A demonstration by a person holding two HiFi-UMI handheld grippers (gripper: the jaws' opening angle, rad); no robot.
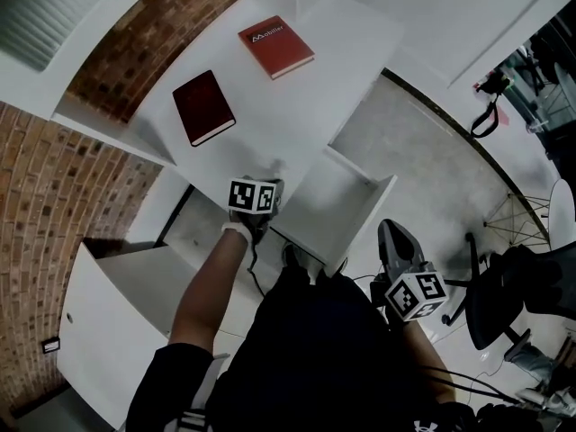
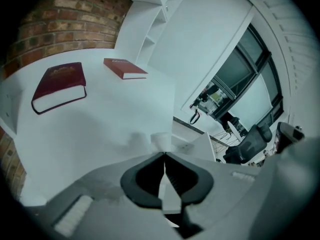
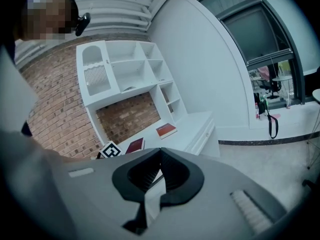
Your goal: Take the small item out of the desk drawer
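Starting over on the left there's a brick wall [image 1: 45,214], then the white desk [image 1: 297,115] with two books lying flat on it. A dark red book [image 1: 203,106] sits nearer the front and a brighter red book [image 1: 276,46] further back, the two well apart. At the desk's front edge is the left tool [image 2: 164,155], and its jaws are pressed together with nothing between them. The small white item [image 2: 161,140] stands upright on the desk top right past the tips. It's so close I honestly can't tell if they touch it, but it's clearly out on the desk surface and not in the drawer. Just to the right of that the white drawer [image 1: 333,201] is pulled out from the desk, and what I can see of its inside looks plain white. Further right, the right tool [image 3: 161,151] is held back close to the person's body, well away from the desk, jaws closed on nothing. A dark office chair [image 1: 504,295] is on the floor at the far right.
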